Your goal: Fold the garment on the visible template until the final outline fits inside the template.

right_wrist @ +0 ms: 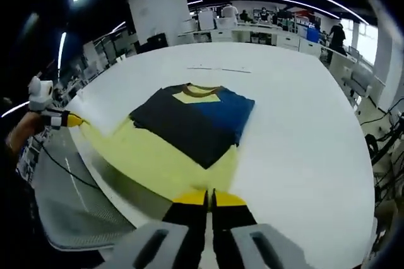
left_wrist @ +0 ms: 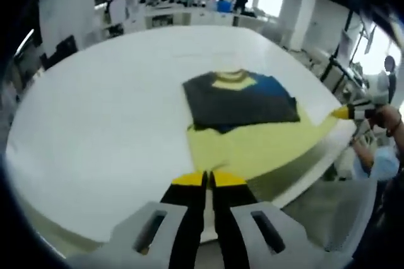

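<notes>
Two grippers hold the near hem of one garment (left_wrist: 243,114), a yellow shirt with a dark grey and blue upper part, lying flat on the white desk (left_wrist: 101,111).

In the left gripper view, the left gripper (left_wrist: 209,179) sits at the garment's near-left corner, yellow tips pressed together on the yellow hem at the desk's edge. Further right in that view, the right gripper (left_wrist: 346,113) pinches the opposite corner of the same hem, a person's hand behind it.

In the right gripper view the sides swap: the left gripper shows at far left on its corner, and the right gripper's clenched tips sit at the bottom on the yellow cloth. No separate template outline can be made out on the desk.

The garment's long axis runs away from both grippers, collar farthest. Both seem equally near the hem, so the fold likely calls for carrying that edge forward toward the collar together.
</notes>
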A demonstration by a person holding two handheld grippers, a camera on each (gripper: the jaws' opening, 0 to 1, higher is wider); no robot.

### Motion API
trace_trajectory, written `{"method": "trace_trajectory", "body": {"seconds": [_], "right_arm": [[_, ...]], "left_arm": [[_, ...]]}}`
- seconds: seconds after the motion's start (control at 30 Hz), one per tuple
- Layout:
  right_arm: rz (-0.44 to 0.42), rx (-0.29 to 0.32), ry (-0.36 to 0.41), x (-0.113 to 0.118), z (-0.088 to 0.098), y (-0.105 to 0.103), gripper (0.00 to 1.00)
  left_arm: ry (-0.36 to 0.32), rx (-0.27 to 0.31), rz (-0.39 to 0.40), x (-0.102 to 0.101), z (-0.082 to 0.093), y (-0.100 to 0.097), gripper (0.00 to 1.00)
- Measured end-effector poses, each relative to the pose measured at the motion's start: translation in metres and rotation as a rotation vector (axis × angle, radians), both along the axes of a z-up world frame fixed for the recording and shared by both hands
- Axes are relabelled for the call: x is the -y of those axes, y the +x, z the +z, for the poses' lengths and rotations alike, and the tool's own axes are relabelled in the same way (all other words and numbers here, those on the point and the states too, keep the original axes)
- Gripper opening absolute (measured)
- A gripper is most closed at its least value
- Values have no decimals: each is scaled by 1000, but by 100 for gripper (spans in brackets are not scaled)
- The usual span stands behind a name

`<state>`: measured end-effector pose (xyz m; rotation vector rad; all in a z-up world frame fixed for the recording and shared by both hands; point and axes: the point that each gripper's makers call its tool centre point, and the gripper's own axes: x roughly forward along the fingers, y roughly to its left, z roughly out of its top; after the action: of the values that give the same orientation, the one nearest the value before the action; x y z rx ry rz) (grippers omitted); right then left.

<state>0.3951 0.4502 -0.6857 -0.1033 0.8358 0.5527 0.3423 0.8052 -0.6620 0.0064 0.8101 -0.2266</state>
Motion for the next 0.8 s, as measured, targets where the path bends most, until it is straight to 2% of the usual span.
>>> {"method": "trace_trajectory", "body": {"seconds": [0.07, 0.13, 0.3, 0.63, 0.8], "right_arm": [[4, 15, 2, -2, 5, 9, 0], [7, 20, 7, -5, 8, 15, 0], [17, 54, -3, -7, 18, 35, 0], [-31, 111, 46, -7, 35, 72, 0], [-38, 157, 53, -10, 48, 98, 0]], "left_arm": [[33, 31, -13, -3, 5, 9, 0], [42, 35, -11, -4, 7, 15, 0], [24, 62, 3, -7, 16, 32, 0], [20, 129, 22, -10, 32, 67, 0], [18, 191, 31, -13, 47, 92, 0]]}}
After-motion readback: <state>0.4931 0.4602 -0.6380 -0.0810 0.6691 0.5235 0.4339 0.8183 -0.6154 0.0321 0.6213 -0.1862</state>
